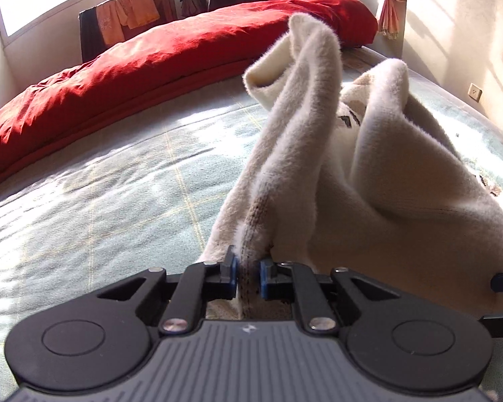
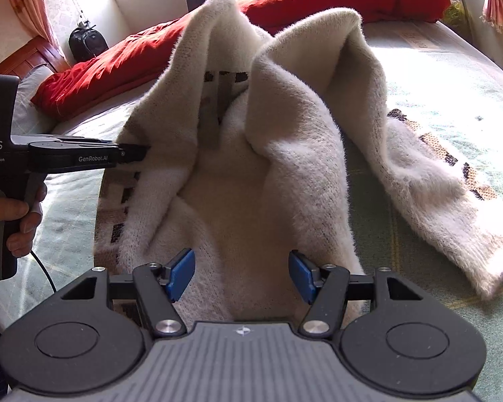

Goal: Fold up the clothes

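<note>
A fluffy cream knit sweater (image 1: pixel 385 181) with brown and black pattern lies bunched on the bed, its folds standing up. My left gripper (image 1: pixel 248 276) is shut on an edge of the sweater and holds it raised. In the right wrist view the left gripper (image 2: pixel 141 154) comes in from the left and pinches the sweater's (image 2: pixel 238 174) left edge. My right gripper (image 2: pixel 240 276) is open, its blue pads on either side of the sweater's near part, not closed on it. A sleeve (image 2: pixel 446 201) lies flat to the right.
The bed has a pale green checked cover (image 1: pixel 100 207). A red duvet (image 1: pixel 157 63) lies along its far side. A black bag (image 2: pixel 85 43) sits by the wall. Clothes hang at the window (image 1: pixel 127 16). A wall with a socket (image 1: pixel 474 92) is at the right.
</note>
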Available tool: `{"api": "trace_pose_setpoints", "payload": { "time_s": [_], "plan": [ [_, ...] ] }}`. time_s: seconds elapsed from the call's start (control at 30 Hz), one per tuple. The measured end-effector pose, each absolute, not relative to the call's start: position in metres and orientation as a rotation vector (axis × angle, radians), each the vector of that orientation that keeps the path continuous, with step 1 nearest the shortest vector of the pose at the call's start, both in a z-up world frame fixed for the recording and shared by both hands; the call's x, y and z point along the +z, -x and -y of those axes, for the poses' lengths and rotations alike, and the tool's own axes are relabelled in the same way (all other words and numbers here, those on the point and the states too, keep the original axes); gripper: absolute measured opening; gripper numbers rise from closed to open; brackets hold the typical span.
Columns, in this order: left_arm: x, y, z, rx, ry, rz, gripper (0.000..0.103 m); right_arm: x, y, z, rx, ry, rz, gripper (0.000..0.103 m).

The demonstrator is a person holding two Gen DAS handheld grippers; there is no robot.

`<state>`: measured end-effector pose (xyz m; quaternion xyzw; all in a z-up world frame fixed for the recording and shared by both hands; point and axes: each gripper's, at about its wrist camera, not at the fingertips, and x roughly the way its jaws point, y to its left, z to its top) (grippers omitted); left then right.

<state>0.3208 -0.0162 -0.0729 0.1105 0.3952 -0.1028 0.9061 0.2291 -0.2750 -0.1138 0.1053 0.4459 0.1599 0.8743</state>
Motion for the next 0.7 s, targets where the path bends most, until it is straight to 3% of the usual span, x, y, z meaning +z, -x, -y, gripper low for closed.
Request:
{"api": "trace_pose_setpoints", "payload": {
  "time_s": [0.37,0.5,0.63,0.7],
  "plan": [
    [-0.050,-0.330,-0.040,-0.071,-0.199,-0.771,0.010,-0.102,-0.224,0.272,0.317,-0.195,-0.913,0.066],
    [-0.049,-0.326,-0.051,-0.053,-0.168,-0.775,0.004,-0.099,-0.225,0.267,0.323,-0.182,-0.913,0.066],
    [-0.050,-0.324,-0.065,-0.067,-0.101,-0.796,0.007,-0.093,-0.225,0.259,0.340,-0.160,-0.904,0.066],
    [-0.048,-0.317,-0.070,-0.111,-0.052,-0.800,0.016,-0.091,-0.225,0.256,0.351,-0.149,-0.897,0.066]
  ]
}}
